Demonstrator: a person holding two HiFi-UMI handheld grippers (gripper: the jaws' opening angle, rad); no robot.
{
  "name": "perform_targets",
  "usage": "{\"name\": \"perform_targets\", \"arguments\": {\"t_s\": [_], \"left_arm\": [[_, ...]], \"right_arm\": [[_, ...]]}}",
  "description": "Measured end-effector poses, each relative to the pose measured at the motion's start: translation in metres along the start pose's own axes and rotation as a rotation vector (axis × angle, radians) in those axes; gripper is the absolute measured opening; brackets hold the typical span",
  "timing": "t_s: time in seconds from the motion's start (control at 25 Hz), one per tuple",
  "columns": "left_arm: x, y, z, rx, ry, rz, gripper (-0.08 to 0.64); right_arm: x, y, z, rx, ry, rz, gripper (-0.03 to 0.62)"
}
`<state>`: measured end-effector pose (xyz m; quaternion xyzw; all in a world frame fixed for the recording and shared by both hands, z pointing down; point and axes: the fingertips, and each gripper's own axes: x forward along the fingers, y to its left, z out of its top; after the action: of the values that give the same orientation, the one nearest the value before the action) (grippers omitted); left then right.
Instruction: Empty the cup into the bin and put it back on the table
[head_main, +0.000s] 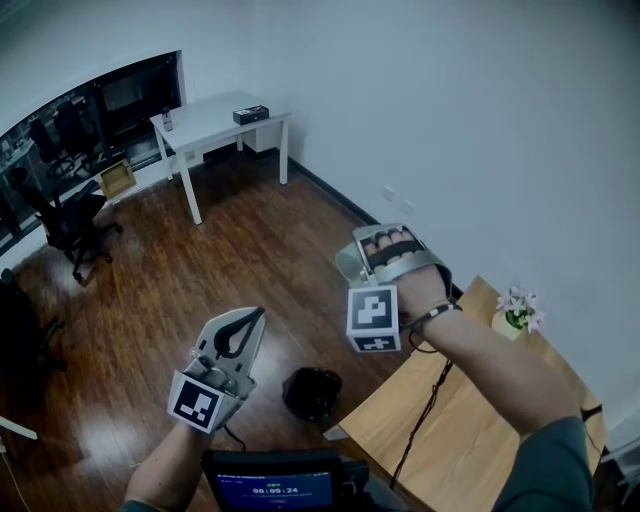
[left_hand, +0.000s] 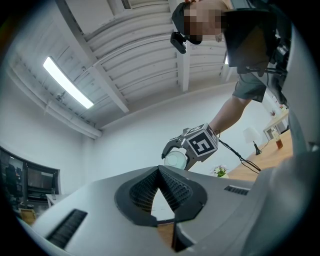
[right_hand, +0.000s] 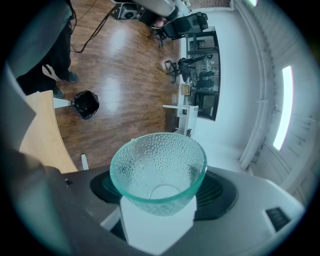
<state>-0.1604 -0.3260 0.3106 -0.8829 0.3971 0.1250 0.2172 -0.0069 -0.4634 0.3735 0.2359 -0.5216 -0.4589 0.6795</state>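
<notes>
Clamped on a clear, dimpled glass cup (right_hand: 159, 165) with the right gripper (head_main: 388, 250): jaws spread wide, 1 dark ribbed pad pressed against each side of the cup near its base. Seated low between those jaws, narrow base deep in the grip, wide mouth flaring above the pads and turned back toward the gripper's own camera. Looks empty inside. Raised in the air, out past the edge of the wooden table (head_main: 470, 430) and over the wood floor. Lower down on that floor, just beside the table's edge: a black bin (head_main: 312, 392), between the 2 grippers in the head view and well apart from the cup. Closed to a point on the left gripper (head_main: 243, 330), jaw tips touching with nothing between them, tilted upward and apart from the cup. At the table's far end, a small pot of pink flowers (head_main: 518, 312).
</notes>
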Motion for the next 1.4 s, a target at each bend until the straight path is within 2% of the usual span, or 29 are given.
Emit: {"name": "perform_targets", "arguments": {"t_s": [0.2,0.4,0.64,0.76,0.92,1.12,1.4], "left_arm": [[-0.001,0.000,0.002,0.011,-0.002,0.003,-0.009],[0.000,-0.001,0.004,0.005,-0.005,-0.004,-0.009],[-0.001,0.003,0.000,0.004,0.000,-0.005,-0.009],[-0.001,0.007,0.000,0.002,-0.003,-0.013,-0.009],[0.002,0.010,0.001,-0.006,-0.003,-0.030,-0.009],[0.005,0.009,0.002,0.002,-0.032,-0.042,-0.009],[0.011,0.007,-0.009,-0.062,-0.032,-0.085,-0.009]], "right_arm": [[0.002,0.006,-0.001,-0.003,0.003,0.009,0.391],[-0.013,-0.012,0.001,0.028,0.000,-0.027,0.391],[-0.011,-0.005,0.005,0.070,-0.013,-0.001,0.391],[-0.013,-0.005,0.004,0.168,-0.034,0.032,0.391],[-0.022,-0.010,0.001,0.360,-0.088,0.085,0.393],[-0.018,-0.002,-0.012,0.511,-0.093,0.104,0.393],[-0.025,0.002,-0.012,0.804,-0.200,0.161,0.393]]}}
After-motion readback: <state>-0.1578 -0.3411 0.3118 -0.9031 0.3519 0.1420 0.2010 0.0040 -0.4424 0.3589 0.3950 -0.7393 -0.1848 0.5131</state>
